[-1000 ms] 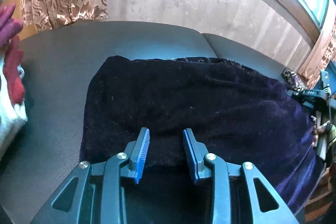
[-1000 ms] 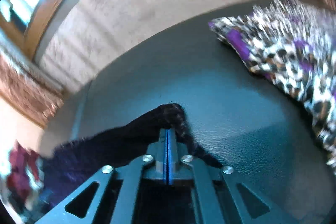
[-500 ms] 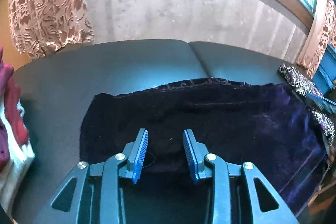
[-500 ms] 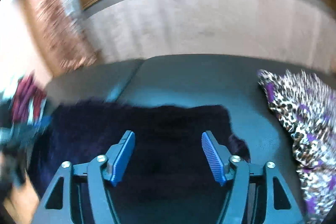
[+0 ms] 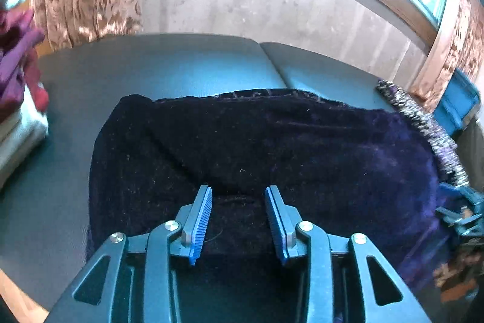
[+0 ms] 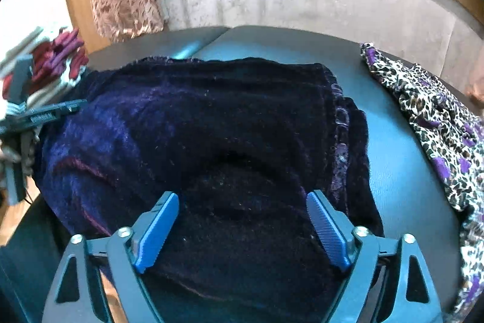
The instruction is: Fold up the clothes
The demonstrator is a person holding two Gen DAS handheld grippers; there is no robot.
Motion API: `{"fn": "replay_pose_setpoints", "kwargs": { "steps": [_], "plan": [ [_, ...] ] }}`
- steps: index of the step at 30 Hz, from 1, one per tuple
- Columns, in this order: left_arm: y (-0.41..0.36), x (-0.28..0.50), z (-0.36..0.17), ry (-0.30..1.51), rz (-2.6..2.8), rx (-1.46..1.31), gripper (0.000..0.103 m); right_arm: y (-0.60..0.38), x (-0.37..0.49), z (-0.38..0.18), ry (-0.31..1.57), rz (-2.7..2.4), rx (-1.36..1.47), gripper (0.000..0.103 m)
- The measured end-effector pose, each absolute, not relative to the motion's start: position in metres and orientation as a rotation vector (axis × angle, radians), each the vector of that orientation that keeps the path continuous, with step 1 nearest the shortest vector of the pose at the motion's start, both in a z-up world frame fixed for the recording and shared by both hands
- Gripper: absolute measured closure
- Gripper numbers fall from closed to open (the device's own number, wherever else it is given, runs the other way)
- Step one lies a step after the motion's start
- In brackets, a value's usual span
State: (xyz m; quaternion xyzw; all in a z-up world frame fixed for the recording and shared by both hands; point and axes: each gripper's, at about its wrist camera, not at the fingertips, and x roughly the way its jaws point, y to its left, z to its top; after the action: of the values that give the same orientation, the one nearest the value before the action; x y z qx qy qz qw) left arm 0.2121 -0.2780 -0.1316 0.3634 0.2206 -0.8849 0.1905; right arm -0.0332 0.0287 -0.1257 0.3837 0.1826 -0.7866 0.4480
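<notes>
dark velvet garment: soft, limp, I judge | I'd grip hem at 3 o'clock | right gripper just opened wide, empty | left gripper just opened part-way, empty

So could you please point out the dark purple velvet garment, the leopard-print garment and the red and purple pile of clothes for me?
dark purple velvet garment point(image 6: 230, 117): right wrist view, middle of its top layer.
leopard-print garment point(image 6: 438, 123): right wrist view, middle of the patterned cloth.
red and purple pile of clothes point(image 6: 59, 56): right wrist view, its red top.
</notes>
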Motion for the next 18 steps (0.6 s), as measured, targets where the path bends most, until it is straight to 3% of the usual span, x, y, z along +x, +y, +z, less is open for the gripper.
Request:
{"fn": "replay_pose_setpoints", "kwargs": {
  "steps": [2,6,8,13,18],
  "plan": [
    [-0.29,0.237,-0.121,0.662,-2.473,0.953,0.058,0.022,-0.033,-0.122,0.476,-1.925,0.993,0.0],
    [-0.324,0.285,-0.115,0.794,-2.426,0.876,0.047,0.012,-0.04,-0.107,0.385,-1.929,1.025,0.0],
    [-0.336,0.301,-0.121,0.86,-2.405,0.866,0.047,0.007,-0.049,-0.095,0.282,-1.933,1.01,0.0],
    [-0.359,0.311,-0.14,1.04,-2.416,0.859,0.047,-0.027,-0.083,-0.097,0.235,-1.964,1.011,0.0],
    [-0.361,0.282,-0.155,1.006,-2.471,0.91,0.047,-0.041,-0.106,-0.133,0.236,-1.997,1.045,0.0]
  ]
}}
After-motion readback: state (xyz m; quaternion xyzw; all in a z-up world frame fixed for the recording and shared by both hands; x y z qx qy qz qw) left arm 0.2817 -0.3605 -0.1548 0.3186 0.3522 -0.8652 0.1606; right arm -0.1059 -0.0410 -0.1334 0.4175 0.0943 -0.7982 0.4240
